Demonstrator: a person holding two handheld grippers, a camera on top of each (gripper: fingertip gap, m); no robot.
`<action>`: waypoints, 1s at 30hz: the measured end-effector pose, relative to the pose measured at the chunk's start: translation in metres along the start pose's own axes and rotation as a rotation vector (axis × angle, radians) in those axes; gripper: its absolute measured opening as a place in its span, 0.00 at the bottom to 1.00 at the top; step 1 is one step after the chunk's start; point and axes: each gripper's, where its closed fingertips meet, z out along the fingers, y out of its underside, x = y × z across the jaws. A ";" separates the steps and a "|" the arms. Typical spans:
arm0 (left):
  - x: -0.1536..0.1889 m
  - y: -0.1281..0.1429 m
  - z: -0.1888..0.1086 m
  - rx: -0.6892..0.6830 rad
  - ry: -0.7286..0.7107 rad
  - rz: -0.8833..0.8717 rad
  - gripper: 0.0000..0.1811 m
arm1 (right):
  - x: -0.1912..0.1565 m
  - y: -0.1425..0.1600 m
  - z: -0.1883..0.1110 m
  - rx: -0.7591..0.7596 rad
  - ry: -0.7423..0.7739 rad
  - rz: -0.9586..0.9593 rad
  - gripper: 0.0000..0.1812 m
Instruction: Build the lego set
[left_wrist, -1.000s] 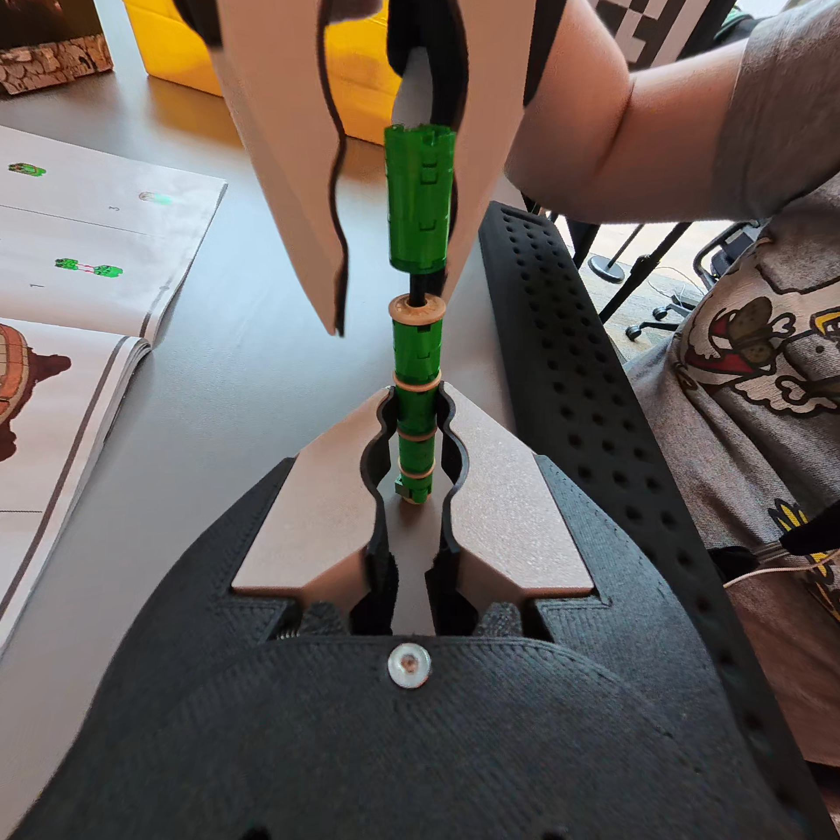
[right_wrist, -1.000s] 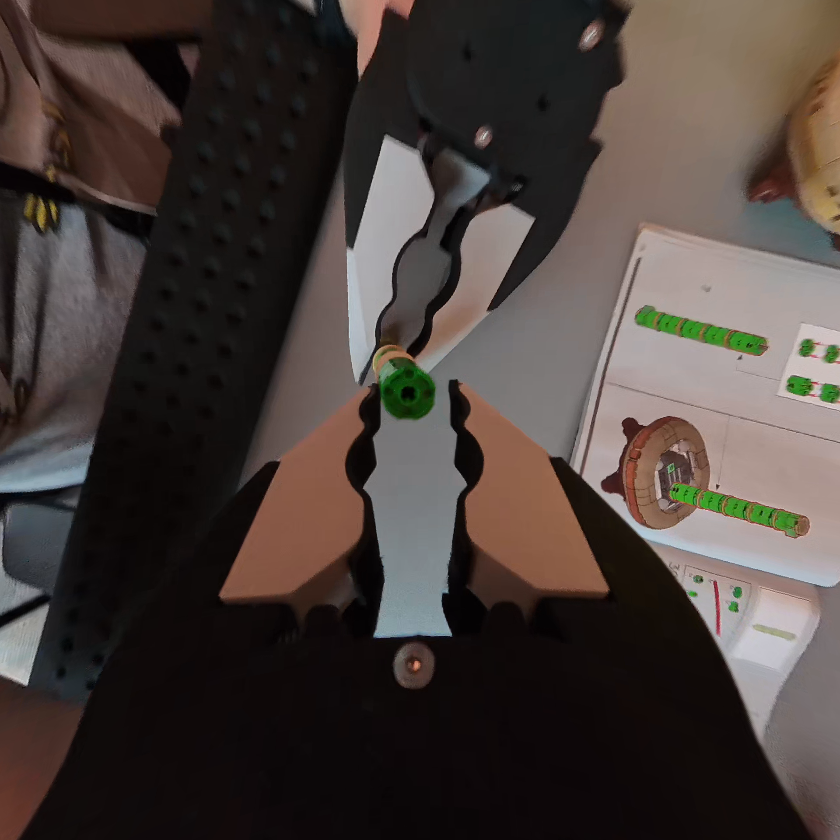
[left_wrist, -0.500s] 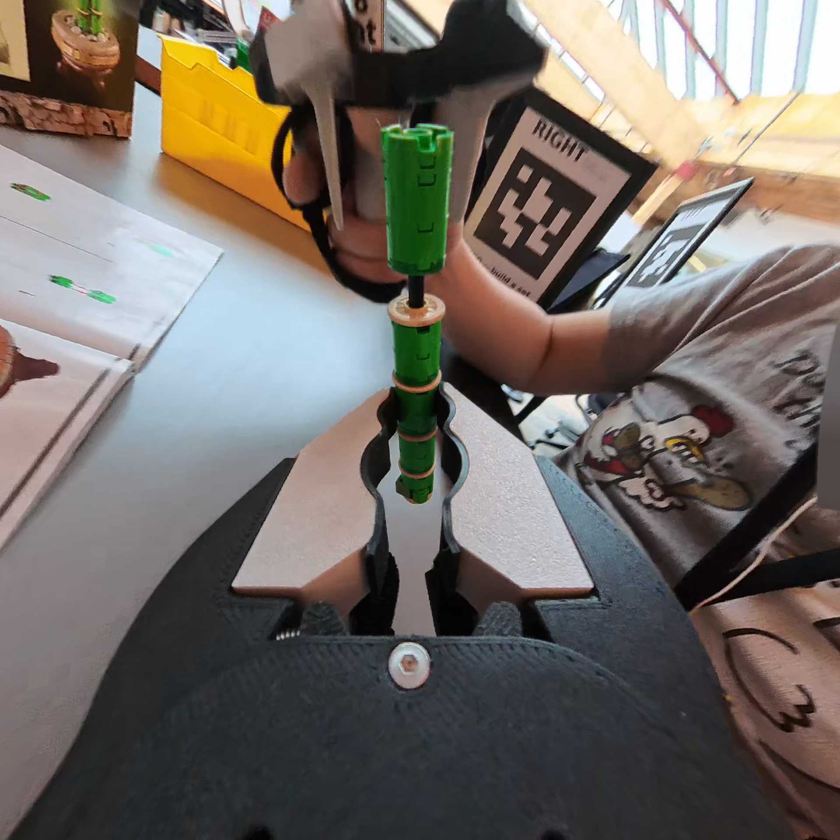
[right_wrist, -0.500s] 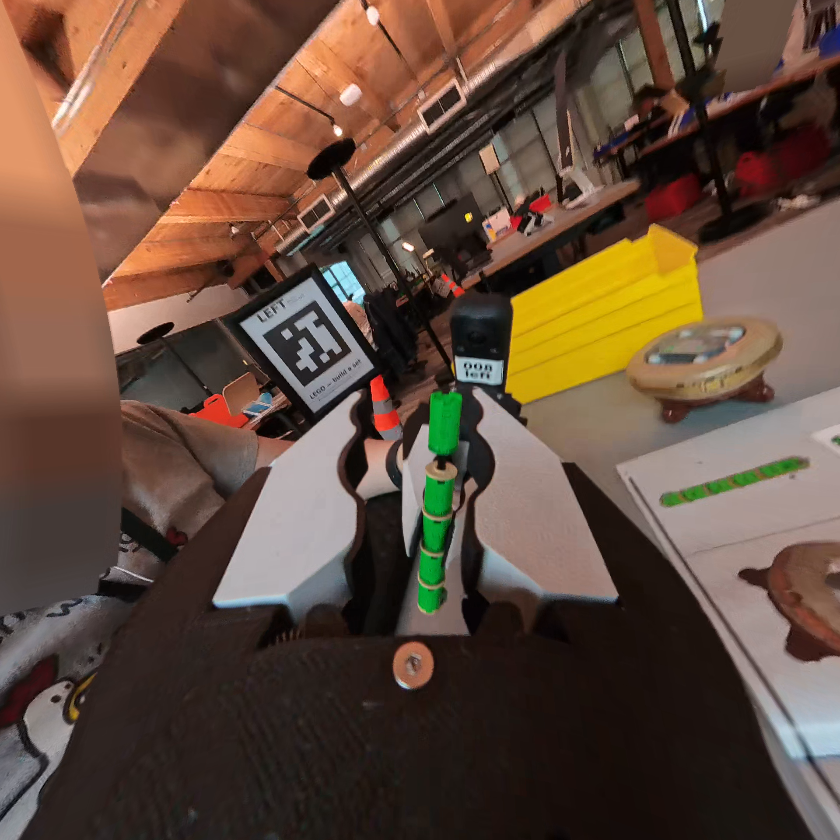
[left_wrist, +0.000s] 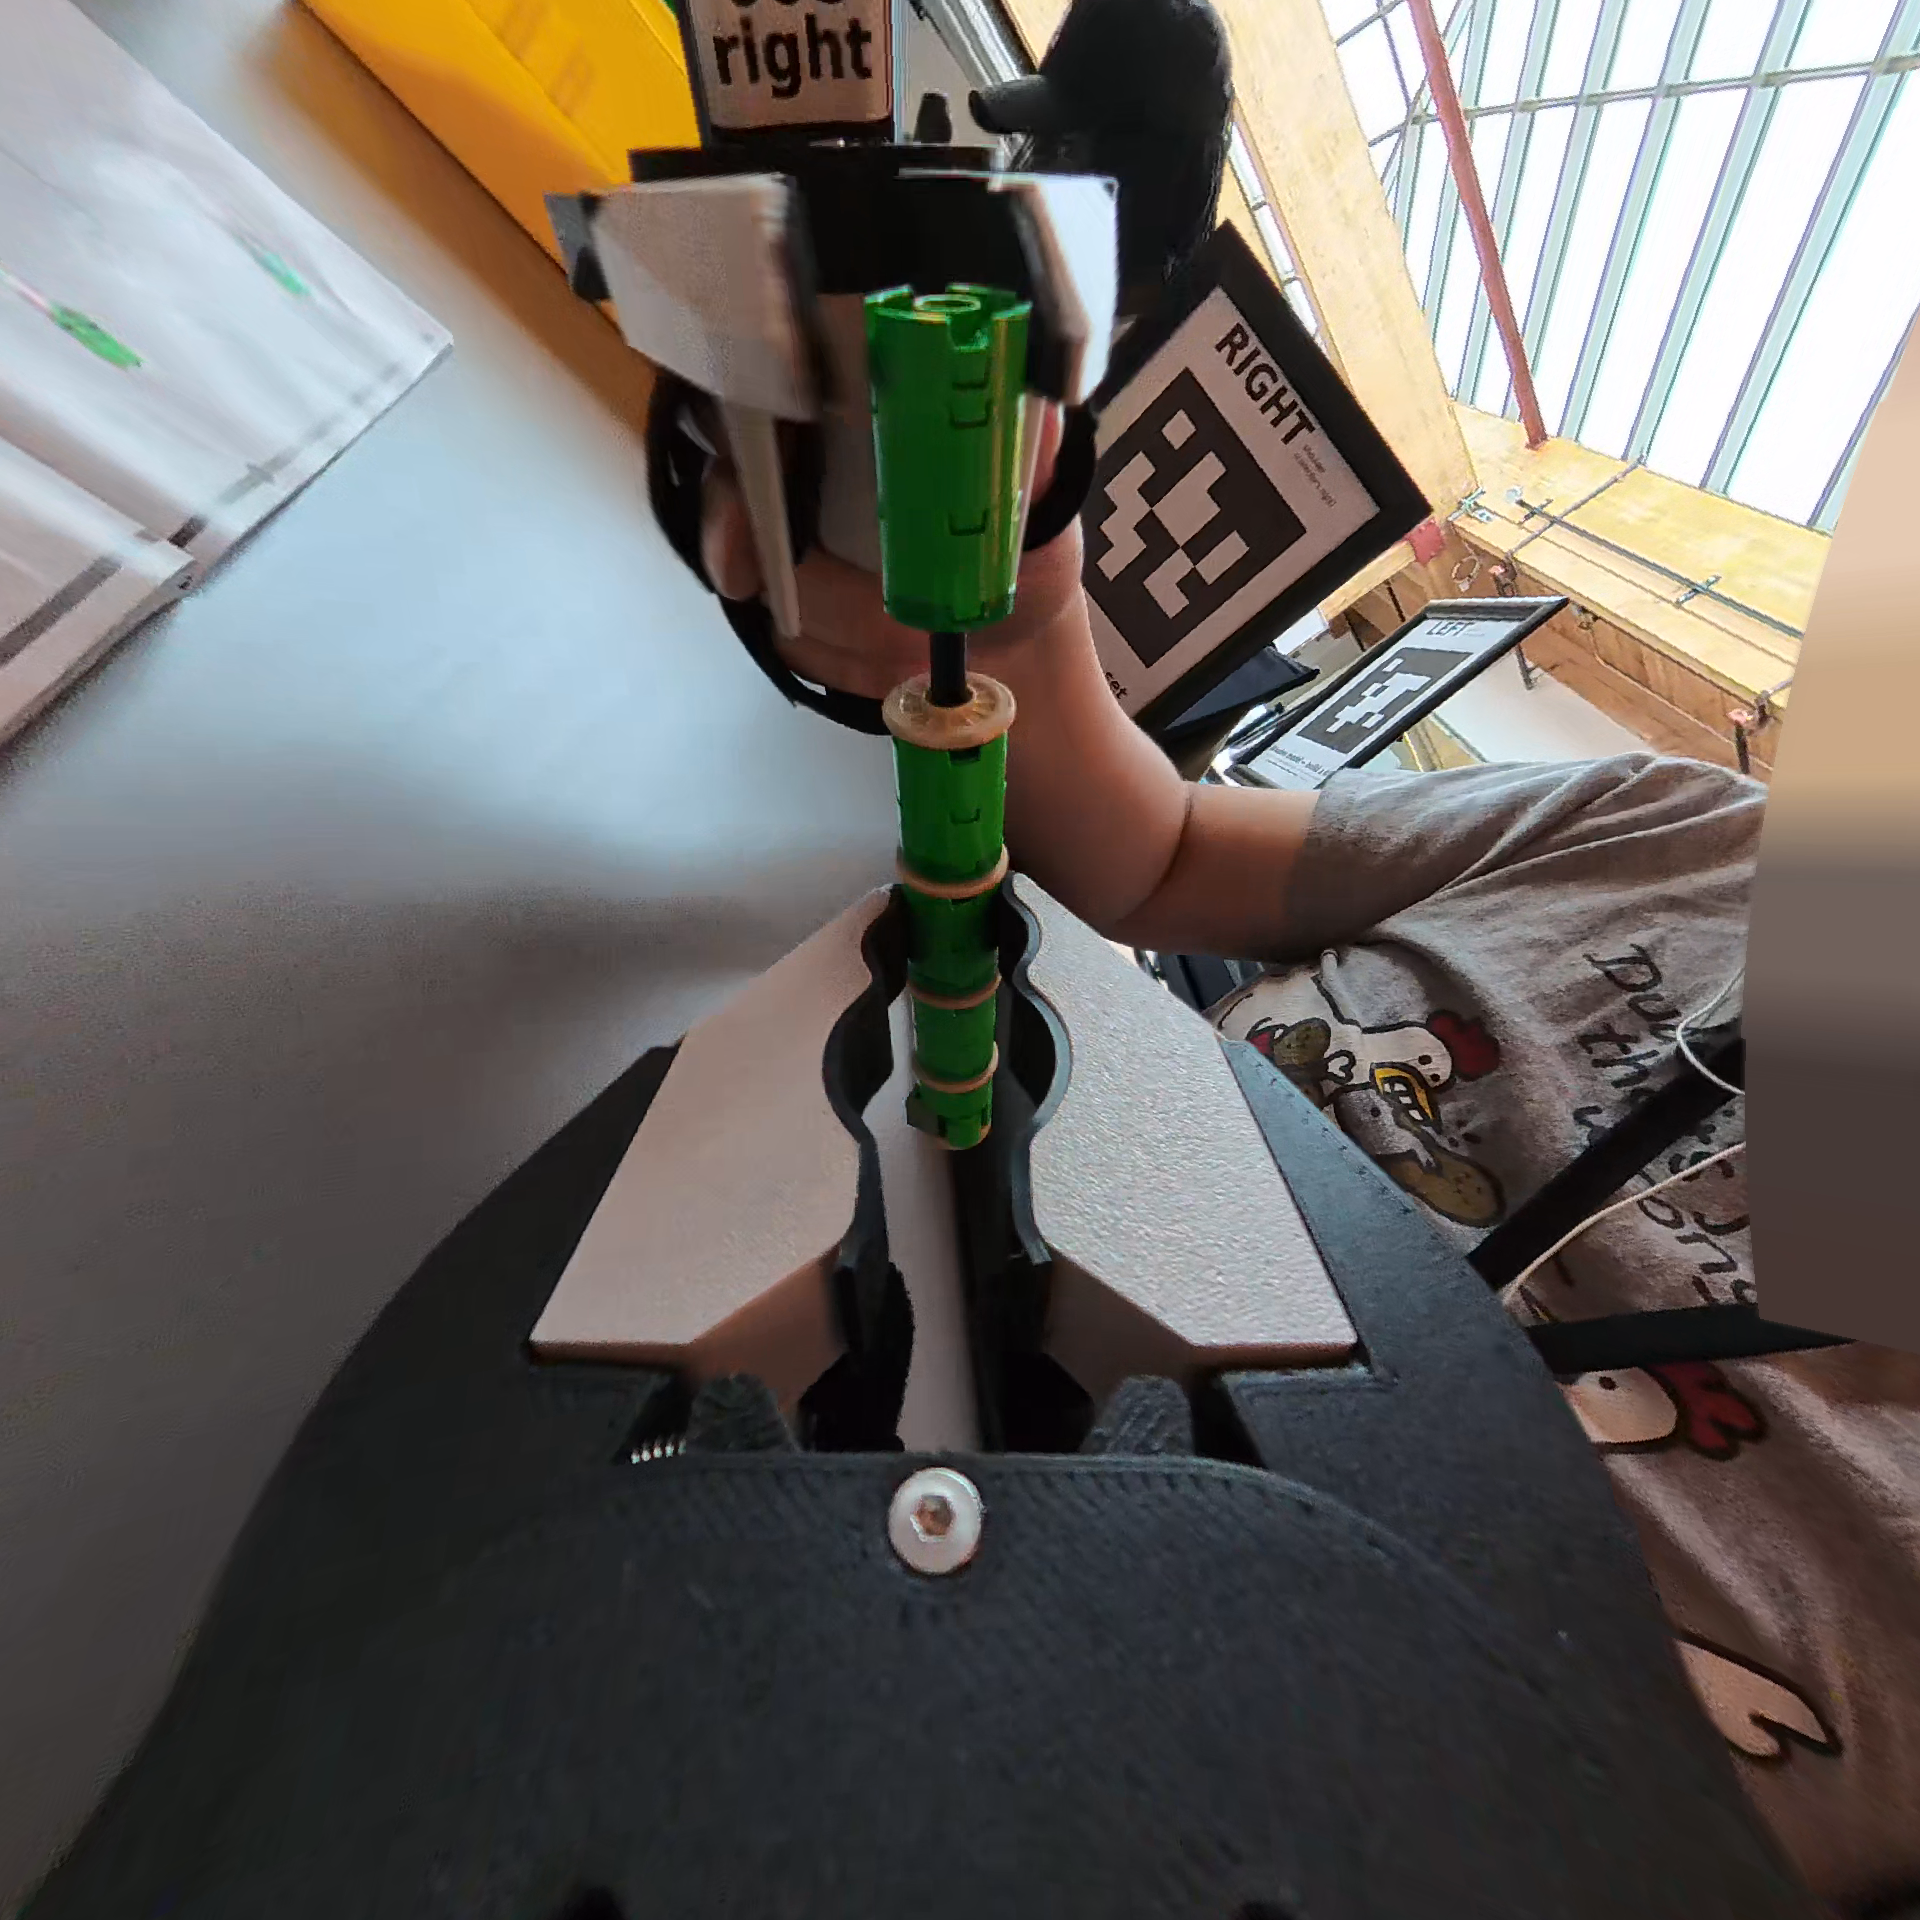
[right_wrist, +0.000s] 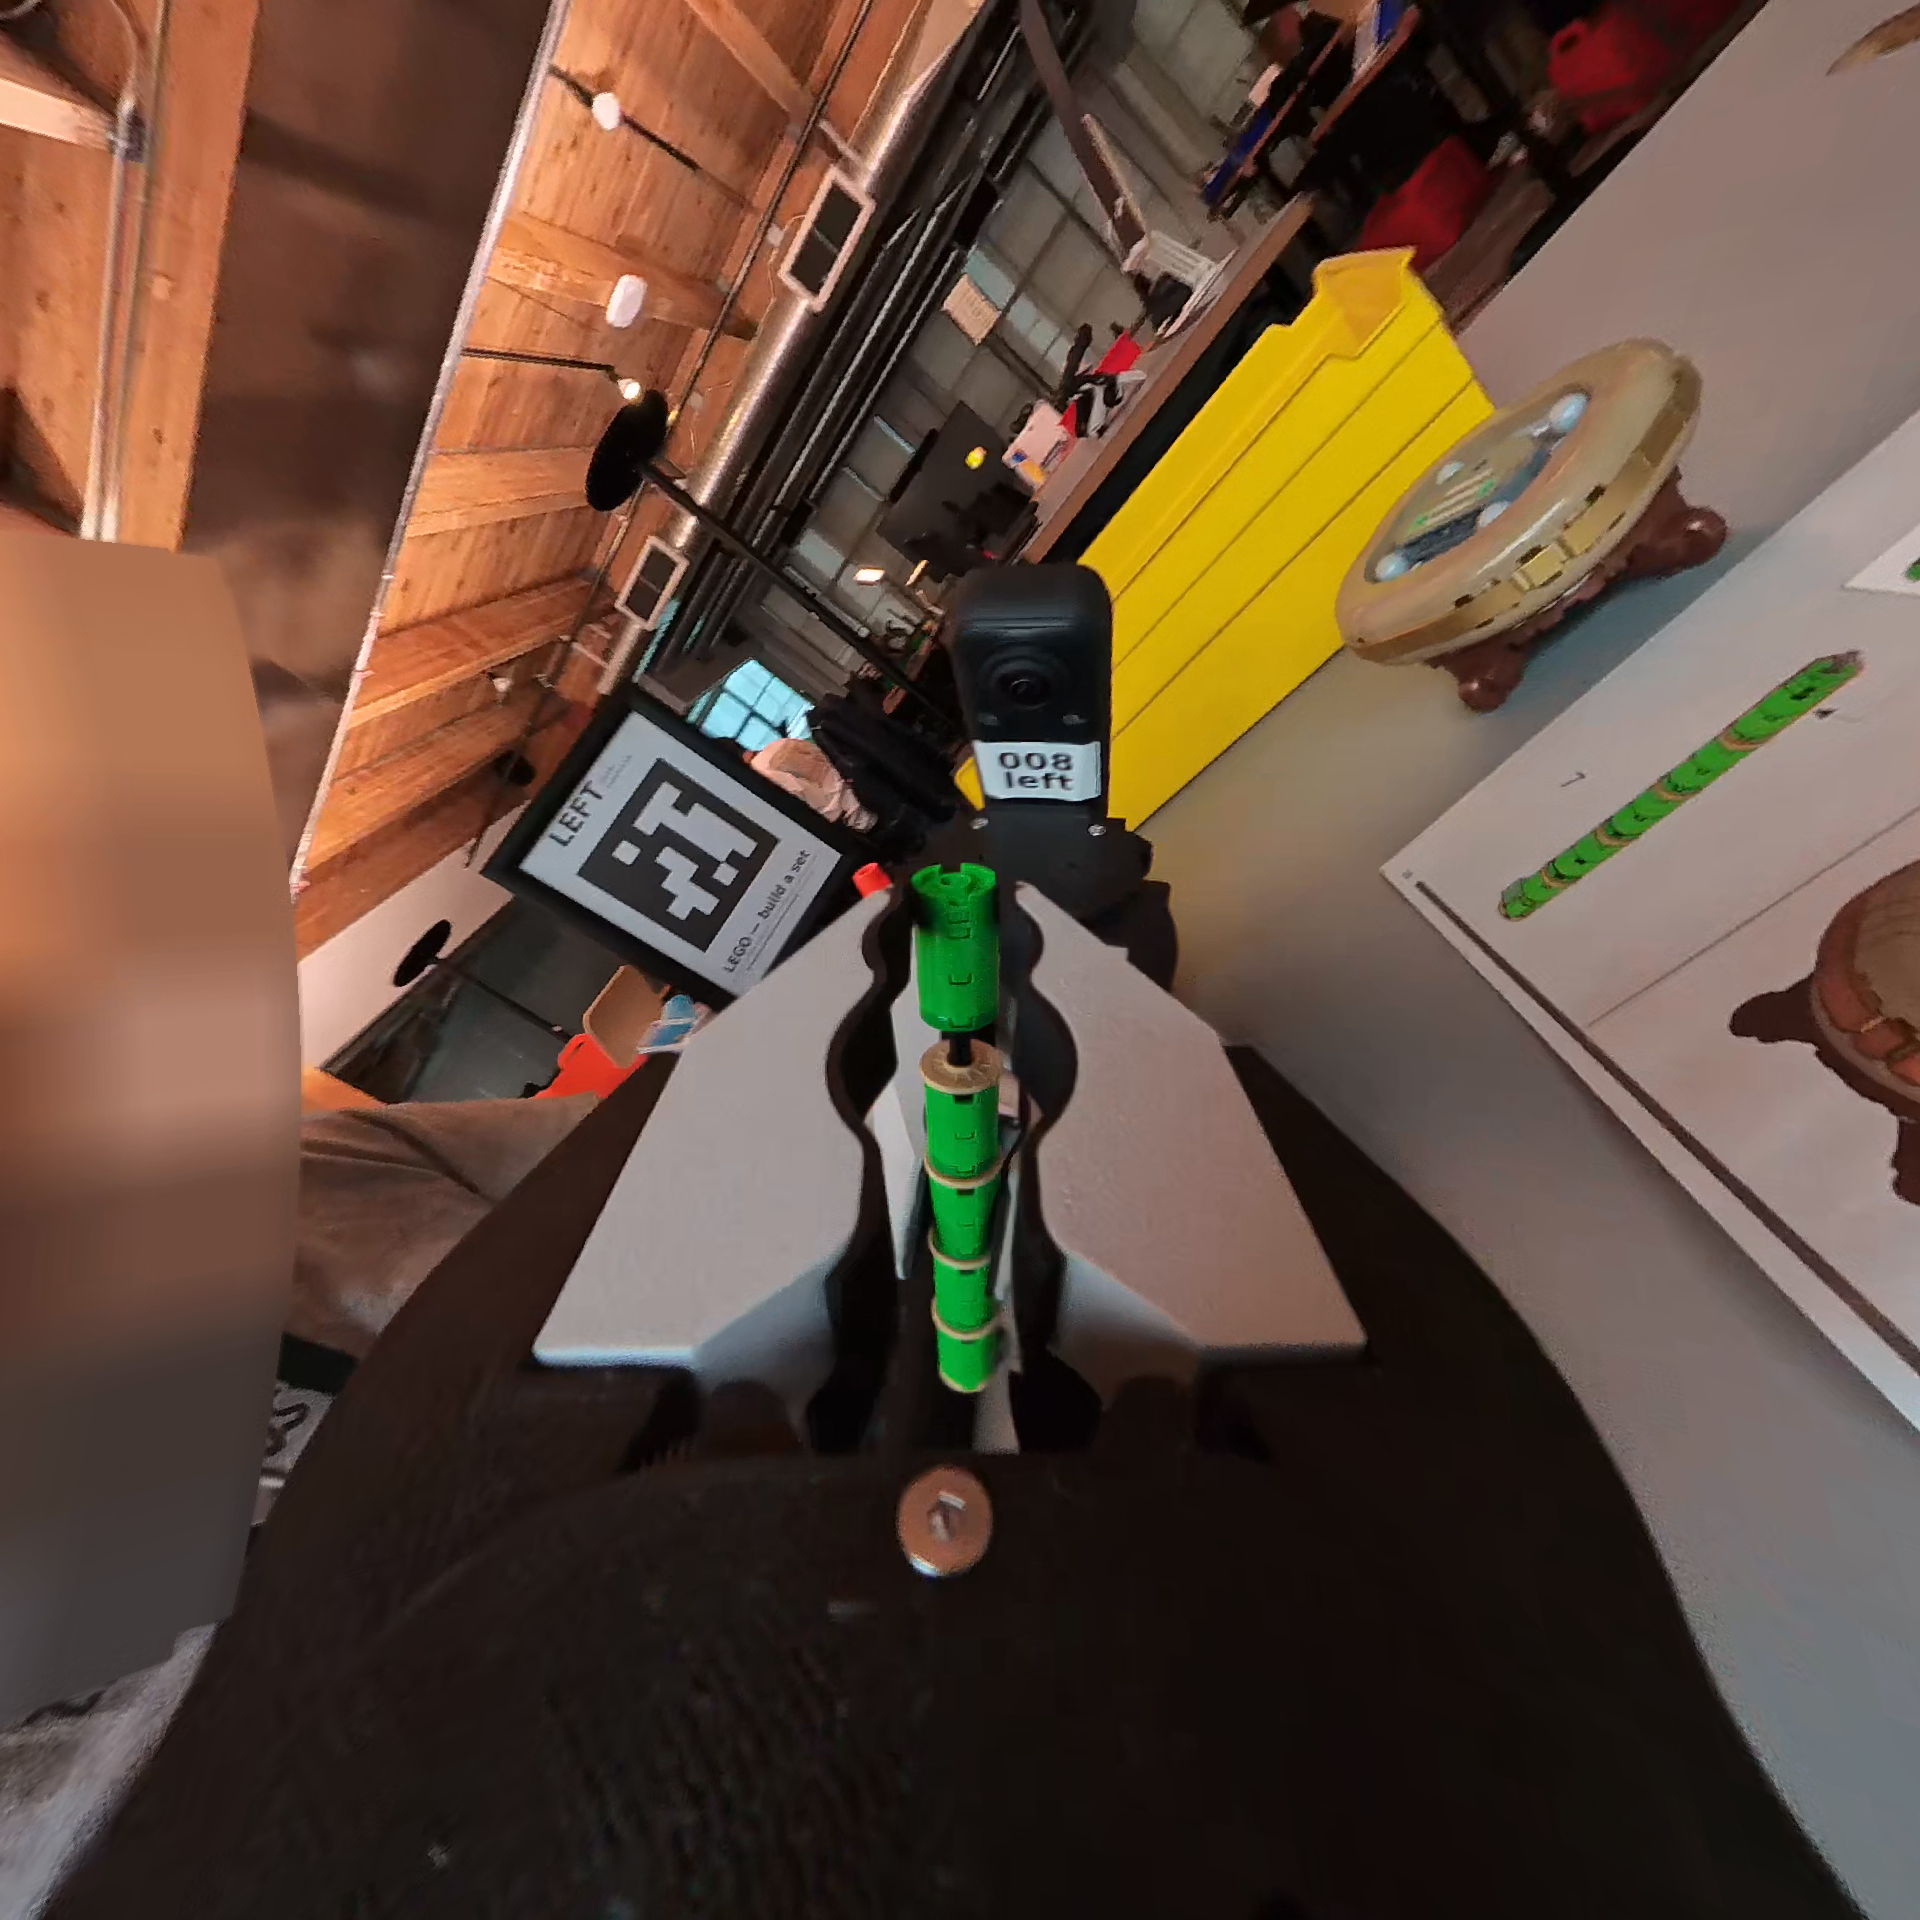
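A green stalk (left_wrist: 951, 800) of short cylinders and tan rings stands between my two grippers, which face each other. My left gripper (left_wrist: 951, 914) is shut on its lower segments. Above a tan ring (left_wrist: 948, 717) a bare stretch of black axle (left_wrist: 948, 655) shows, then the upper green piece (left_wrist: 945, 457). My right gripper (right_wrist: 951, 909) is closed around that upper piece (right_wrist: 956, 956), and the rest of the stalk (right_wrist: 961, 1195) runs down through the gap between its fingers. The right gripper's fingers (left_wrist: 707, 301) flank the piece in the left wrist view.
A grey table (left_wrist: 364, 727) holds an open instruction booklet (right_wrist: 1662, 935), a yellow bin (right_wrist: 1278, 499) and a round tan model base on brown feet (right_wrist: 1527, 520). A person in a grey shirt (left_wrist: 1507, 987) sits close by. Two framed marker boards (left_wrist: 1226, 488) stand behind.
My right gripper has swung from above the stalk's top end round to its side and now faces the left gripper. The stalk stays in my left gripper. Both views have tilted.
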 end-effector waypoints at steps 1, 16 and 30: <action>-0.002 0.001 0.000 -0.007 0.001 -0.016 0.08 | 0.002 0.001 0.000 -0.007 -0.009 0.022 0.08; -0.011 0.007 -0.001 -0.026 0.009 -0.126 0.08 | 0.018 0.007 0.000 -0.044 0.010 0.025 0.08; -0.009 -0.006 -0.007 0.085 0.056 -0.159 0.23 | 0.019 -0.006 -0.010 0.049 0.003 0.033 0.08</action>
